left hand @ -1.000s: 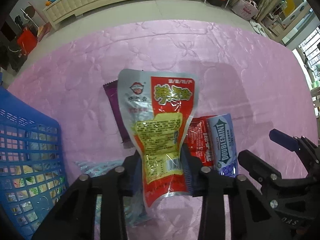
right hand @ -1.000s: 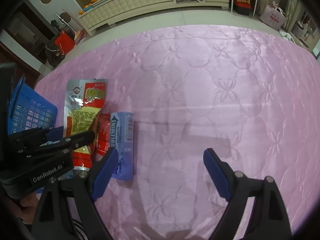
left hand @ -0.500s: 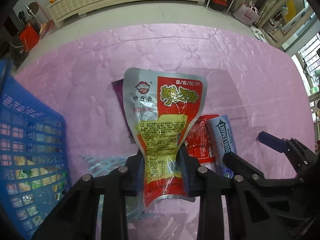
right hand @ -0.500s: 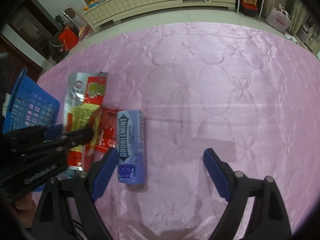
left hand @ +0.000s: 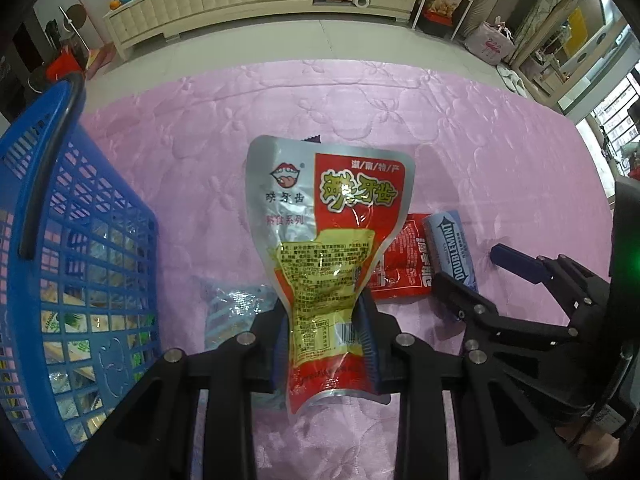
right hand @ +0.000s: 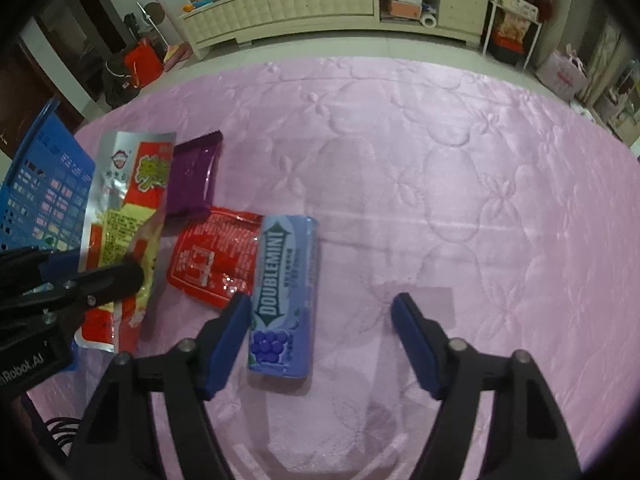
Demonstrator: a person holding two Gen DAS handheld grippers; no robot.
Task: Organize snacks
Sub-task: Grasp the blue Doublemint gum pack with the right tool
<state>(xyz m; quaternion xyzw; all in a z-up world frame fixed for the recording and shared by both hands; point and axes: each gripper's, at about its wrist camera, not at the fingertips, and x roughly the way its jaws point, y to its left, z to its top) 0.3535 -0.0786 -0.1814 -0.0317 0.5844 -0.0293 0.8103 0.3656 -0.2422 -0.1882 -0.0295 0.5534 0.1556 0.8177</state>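
Left gripper (left hand: 325, 334) clamped on the lower part of a silver-and-red pouch (left hand: 328, 240), centre of the left wrist frame. Pouch carries a lips-and-tongue logo, large yellow Chinese characters on red, and a yellow panel of fine print with a barcode near the pads; fine print too small to read. Pouch is held up off the pink quilt (left hand: 460, 128).

Right gripper (right hand: 320, 340) open, fingers spread wide, lower centre of the right wrist frame. Purple gum box (right hand: 284, 292) reads "DOUBLEMINT", grape cluster printed at its near end; it lies flat on the quilt just beside the left finger, apart from the right one.

Red packet (right hand: 216, 260) touches the gum box on its left side; white printing on it not legible. Purple wrapper (right hand: 194, 178) above it, no writing made out, its lower end at the packet's top edge. In the left wrist view this wrapper is almost wholly hidden behind the pouch.

Blue basket (left hand: 80, 240) at left edge of frame, cut off; packets show through its mesh, labels unreadable. Clear crinkled bag (left hand: 232, 308) lower centre-left, partly behind the left gripper. "Robot.AI" legible on the left gripper's body in the right wrist view, start cut off.
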